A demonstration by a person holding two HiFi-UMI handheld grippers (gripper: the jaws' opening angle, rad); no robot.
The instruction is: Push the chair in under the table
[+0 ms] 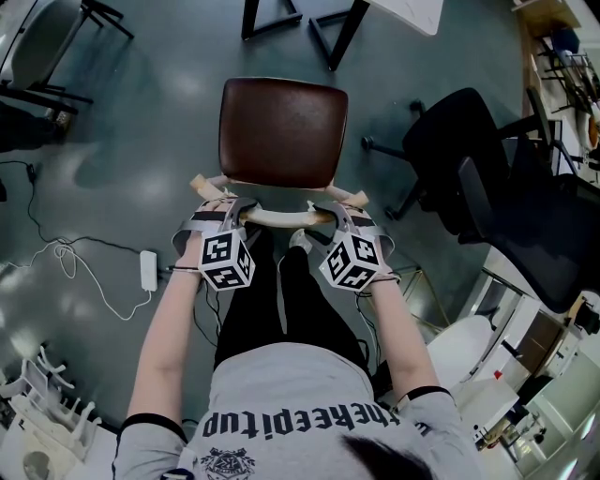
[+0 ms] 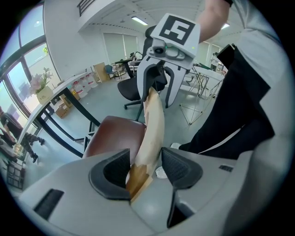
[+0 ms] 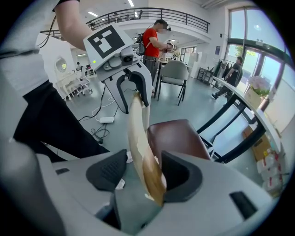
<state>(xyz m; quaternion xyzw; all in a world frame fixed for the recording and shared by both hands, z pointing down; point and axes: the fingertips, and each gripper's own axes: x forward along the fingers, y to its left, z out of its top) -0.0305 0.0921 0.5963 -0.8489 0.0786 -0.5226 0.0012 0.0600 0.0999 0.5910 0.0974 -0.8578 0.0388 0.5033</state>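
Note:
A chair with a brown seat [image 1: 281, 131] and a pale wooden backrest rail [image 1: 281, 217] stands on the grey floor, facing the white table [image 1: 408, 11] at the top. My left gripper [image 1: 225, 208] straddles the rail's left end and my right gripper [image 1: 339, 214] its right end. In the left gripper view the rail [image 2: 154, 129] runs between the spread jaws of the left gripper [image 2: 145, 168], against one pad, with a gap at the other. In the right gripper view the rail [image 3: 138, 133] likewise leans on one pad of the right gripper [image 3: 143, 173]. Both are open.
Black office chairs [image 1: 487, 178] stand close on the right. A power strip [image 1: 148, 270] and cables lie on the floor at the left. The table's black legs [image 1: 337, 28] are beyond the seat. Another chair [image 1: 37, 47] is at the top left. A person in red [image 3: 152, 41] stands far off.

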